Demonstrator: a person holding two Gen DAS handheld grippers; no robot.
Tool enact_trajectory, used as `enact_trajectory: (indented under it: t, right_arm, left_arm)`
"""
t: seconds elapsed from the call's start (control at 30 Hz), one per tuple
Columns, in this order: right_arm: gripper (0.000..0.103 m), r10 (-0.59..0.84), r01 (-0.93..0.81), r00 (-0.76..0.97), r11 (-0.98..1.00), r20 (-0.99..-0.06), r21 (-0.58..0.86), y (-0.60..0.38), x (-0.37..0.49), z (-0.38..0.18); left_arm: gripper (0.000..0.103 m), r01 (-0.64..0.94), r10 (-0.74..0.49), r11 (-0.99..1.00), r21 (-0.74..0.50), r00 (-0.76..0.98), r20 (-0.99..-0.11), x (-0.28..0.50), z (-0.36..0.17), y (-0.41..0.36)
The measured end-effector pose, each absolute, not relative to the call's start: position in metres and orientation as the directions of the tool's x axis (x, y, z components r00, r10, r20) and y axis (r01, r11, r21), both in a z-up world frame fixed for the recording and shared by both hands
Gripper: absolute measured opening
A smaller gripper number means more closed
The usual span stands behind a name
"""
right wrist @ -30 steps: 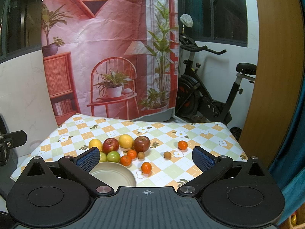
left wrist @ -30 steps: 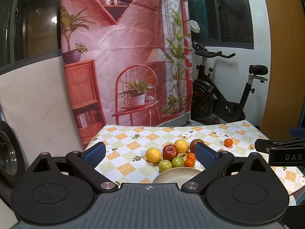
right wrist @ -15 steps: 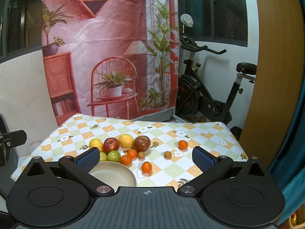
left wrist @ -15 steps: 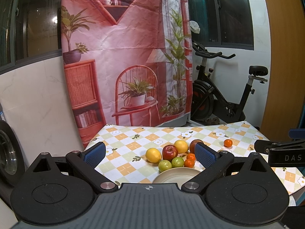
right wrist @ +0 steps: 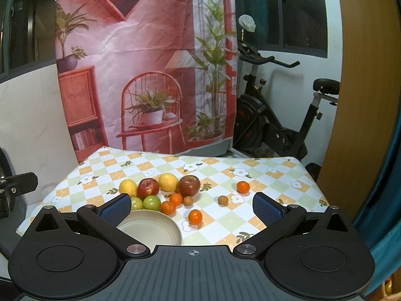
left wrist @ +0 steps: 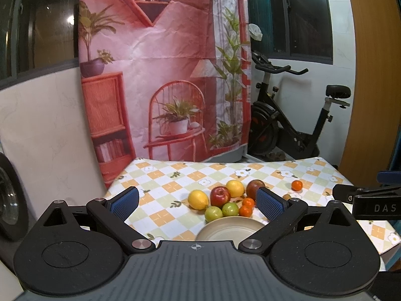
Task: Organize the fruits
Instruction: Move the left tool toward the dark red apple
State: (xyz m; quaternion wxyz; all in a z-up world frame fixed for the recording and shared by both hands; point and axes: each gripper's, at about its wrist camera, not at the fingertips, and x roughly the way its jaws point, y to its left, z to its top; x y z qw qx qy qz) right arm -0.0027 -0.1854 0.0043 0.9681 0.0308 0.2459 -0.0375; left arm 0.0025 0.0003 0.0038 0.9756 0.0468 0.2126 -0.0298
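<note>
1. The fruits lay in a loose group on the table (right wrist: 275, 173), just behind an empty cream bowl (right wrist: 150, 228) near the front edge.
2. I counted two red apples: a brighter one (right wrist: 148, 187) and a darker one (right wrist: 189, 185).
3. Two yellow citrus fruits were there, one at the left end (right wrist: 127, 186) and one (right wrist: 168, 181) between the apples.
4. Two green fruits (right wrist: 151, 202) sat side by side, touching the far rim of the bowl in the right wrist view.
5. Four small oranges were visible: two (right wrist: 168, 207) close to the green fruits, one (right wrist: 195, 217) in front of them, and one (right wrist: 243, 186) well apart to the right.
6. Two small brown fruits were there, one (right wrist: 188, 200) beside the dark apple and one (right wrist: 222, 200) alone further right.
7. The left hand-held gripper (left wrist: 198, 203) was held level above the front of the table, fingers spread wide, gripping nothing.
8. The right hand-held gripper (right wrist: 191, 208) was held the same way, also spread and empty.
</note>
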Motion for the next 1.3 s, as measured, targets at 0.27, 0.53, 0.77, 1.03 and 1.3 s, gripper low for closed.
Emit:
enact_trajectory:
  t: [0.27, 0.53, 0.77, 1.03, 1.3]
  right_arm:
    - [0.103, -0.027, 0.070, 0.905, 0.994, -0.424, 0.085, -0.213, 0.013, 0.001]
    - [0.103, -0.042, 0.094, 0.922, 0.989, -0.384, 0.118, -0.243, 0.047, -0.004]
    - [0.103, -0.130, 0.179, 0.928, 0.977, -0.348, 0.112, -0.264, 0.081, -0.029]
    - [0.103, -0.098, 0.153, 0.949, 0.974, -0.300, 0.167, -0.271, 0.110, -0.059]
    - [0.103, -0.049, 0.099, 0.941, 0.986, -0.333, 0.134, -0.263, 0.143, -0.078]
  left_arm:
    - [0.101, -0.015, 0.031, 0.999, 0.043, 0.918, -0.395, 0.035, 0.004, 0.019]
    - [0.100, -0.044, 0.048, 0.999, 0.021, 0.926, -0.374, 0.074, 0.000, 0.023]
    - [0.100, -0.017, 0.020, 1.000, 0.013, 0.936, -0.351, 0.100, -0.018, 0.024]
    - [0.099, 0.009, -0.007, 1.000, 0.002, 0.926, -0.378, 0.133, -0.035, 0.023]
    - [0.099, 0.034, -0.052, 0.998, -0.048, 0.889, -0.454, 0.162, -0.049, 0.035]
